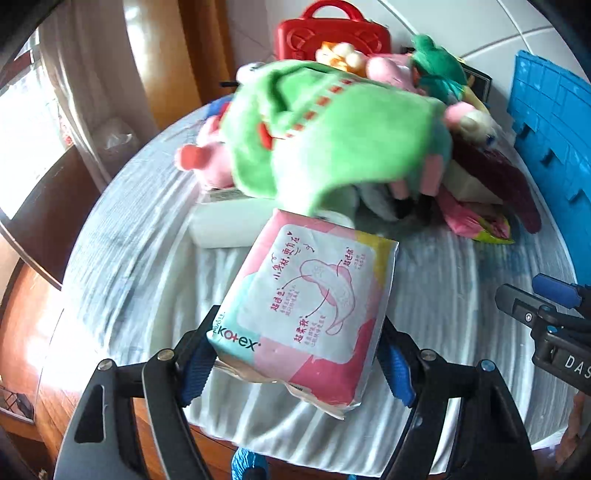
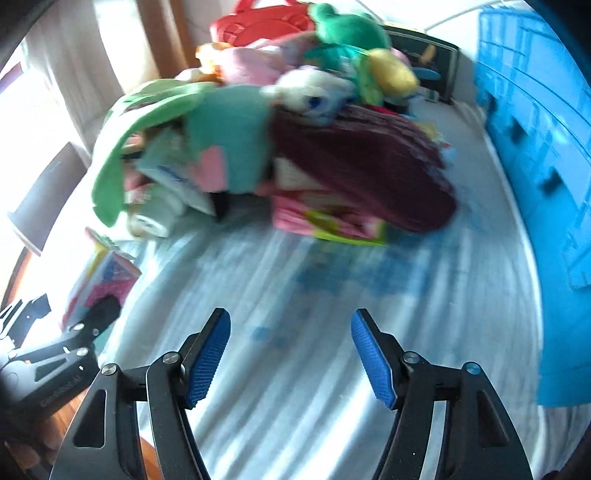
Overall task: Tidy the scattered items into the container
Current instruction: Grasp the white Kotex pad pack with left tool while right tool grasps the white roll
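Note:
A pink, white and teal Kotex pad pack (image 1: 306, 306) sits between the blue pads of my left gripper (image 1: 299, 332), which is shut on its sides and holds it just above the striped cloth (image 1: 129, 258). My right gripper (image 2: 290, 321) stands open over bare cloth with nothing between its fingers. The blue plastic crate (image 2: 535, 129) stands along the right side. In the right wrist view the held pack (image 2: 107, 277) shows at the left edge. Part of the right gripper's body (image 1: 546, 317) shows at the right edge of the left wrist view.
A pile fills the back of the table: a big green plush (image 1: 332, 136), pink and white plush toys, a maroon cloth item (image 2: 362, 166), a pink and yellow-green packet (image 2: 343, 221), a white roll pack (image 1: 229, 225) and a red toy case (image 1: 332, 33). The table's wooden edge (image 1: 33, 332) curves at the left.

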A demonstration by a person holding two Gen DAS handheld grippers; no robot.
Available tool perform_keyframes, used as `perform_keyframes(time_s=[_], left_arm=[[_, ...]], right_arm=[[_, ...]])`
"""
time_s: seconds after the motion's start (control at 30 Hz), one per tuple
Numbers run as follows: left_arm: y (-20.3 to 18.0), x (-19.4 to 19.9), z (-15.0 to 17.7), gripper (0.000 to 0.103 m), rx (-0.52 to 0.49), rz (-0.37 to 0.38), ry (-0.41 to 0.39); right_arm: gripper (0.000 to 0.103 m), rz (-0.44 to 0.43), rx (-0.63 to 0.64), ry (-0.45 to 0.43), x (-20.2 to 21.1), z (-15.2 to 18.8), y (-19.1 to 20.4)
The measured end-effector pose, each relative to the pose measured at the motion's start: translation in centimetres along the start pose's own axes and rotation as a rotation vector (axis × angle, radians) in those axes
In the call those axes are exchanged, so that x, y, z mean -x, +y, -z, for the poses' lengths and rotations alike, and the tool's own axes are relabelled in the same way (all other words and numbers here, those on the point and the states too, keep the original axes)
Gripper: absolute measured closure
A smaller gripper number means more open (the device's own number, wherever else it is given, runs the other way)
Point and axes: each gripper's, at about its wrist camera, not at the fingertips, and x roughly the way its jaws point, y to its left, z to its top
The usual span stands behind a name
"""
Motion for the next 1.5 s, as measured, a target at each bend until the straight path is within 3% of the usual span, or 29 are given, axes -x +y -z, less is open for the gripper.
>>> perform_keyframes(time_s=[0.2, 0.3, 0.37, 0.63, 0.77, 0.97, 1.13, 1.37, 1.5], left_arm=[[10.7, -2.2, -1.9, 0.026, -0.022, -0.05, -0.076], [14.7, -4.5, -3.1, 0.026, -0.047, -0.052, -0.106], [16.5, -6.2, -3.7, 0.026, -0.046, -0.024, -0.107], [18.9, -11.7, -6.1, 0.026, -0.08, 0.107, -0.069], [18.3, -13.7, -7.0, 0.027, -0.133, 0.14, -0.047], [16.5, -13.9, -6.7, 0.027, -0.18, 0.209, 0.006], [13.1, -11.7, -5.5, 0.027, -0.198, 0.276, 0.038], [5.1, -8.8, -3.2, 0.027, -0.268, 0.334, 0.038], [1.6, -8.6, -2.3, 0.027, -0.278, 0.307, 0.045]], right_arm=[[0.034, -0.052, -0.005, -0.093, -2.5, -0.9, 10.6], [0.022, -0.045, -0.042, -0.14, -4.4, -1.4, 14.9], [0.022, -0.022, -0.066, -0.151, -5.9, -1.8, 17.2], [0.021, 0.077, -0.167, -0.165, -9.3, -2.9, 23.3], [0.02, 0.185, -0.168, -0.159, -11.1, -3.8, 25.5], [0.02, 0.363, -0.295, -0.158, -9.1, -2.6, 22.3], [0.02, 0.481, -0.341, -0.071, -6.4, 0.1, 17.9], [0.025, 0.486, -0.419, -0.027, -3.7, 3.5, 11.1], [0.037, 0.339, -0.381, -0.066, -1.5, 4.0, 9.8]])
